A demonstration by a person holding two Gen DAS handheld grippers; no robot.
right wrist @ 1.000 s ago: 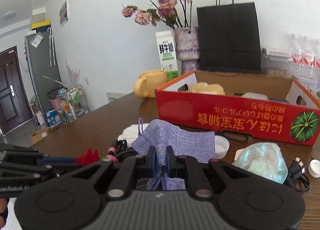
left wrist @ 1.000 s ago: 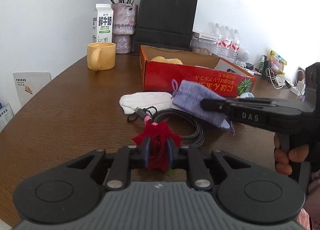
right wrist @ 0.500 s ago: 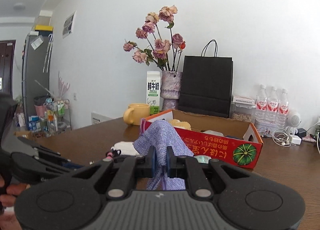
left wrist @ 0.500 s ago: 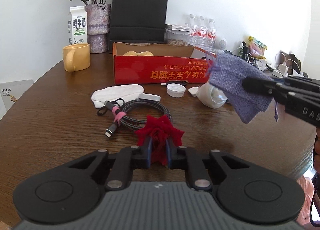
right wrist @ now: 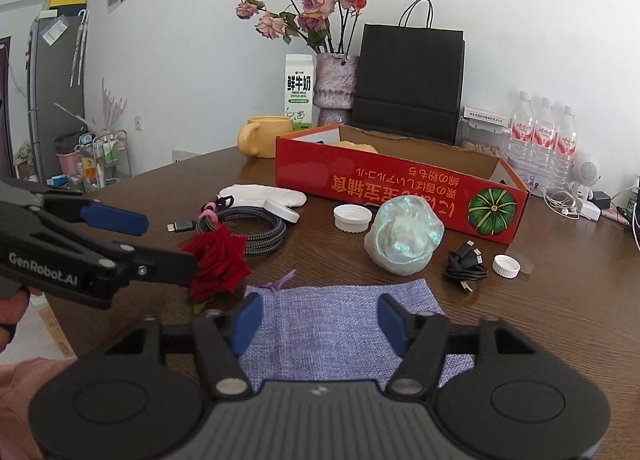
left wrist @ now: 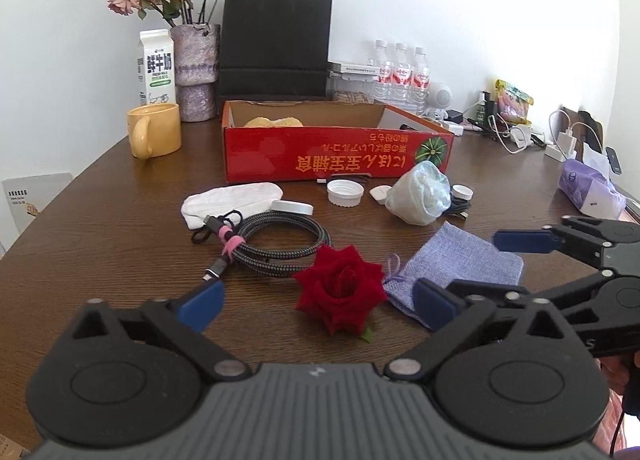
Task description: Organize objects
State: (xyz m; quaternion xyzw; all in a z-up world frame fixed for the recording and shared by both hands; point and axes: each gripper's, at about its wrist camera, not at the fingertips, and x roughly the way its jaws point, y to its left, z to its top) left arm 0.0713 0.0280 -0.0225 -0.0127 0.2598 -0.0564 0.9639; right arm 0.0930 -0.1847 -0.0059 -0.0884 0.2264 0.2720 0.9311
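Observation:
A red fabric rose lies on the brown table between the fingers of my left gripper, which is open and empty. It also shows in the right wrist view. A purple drawstring pouch lies flat on the table right of the rose, between the open fingers of my right gripper. The pouch also shows in the left wrist view. The right gripper appears at the right of the left wrist view, the left gripper at the left of the right wrist view.
A red cardboard box stands behind. In front of it lie a coiled braided cable, a white cloth, white lids and a crumpled plastic bag. A yellow mug, milk carton, vase, black bag and bottles stand at the back.
Both grippers have opened. The rose and the pouch, held in the air before, now lie on the table side by side.

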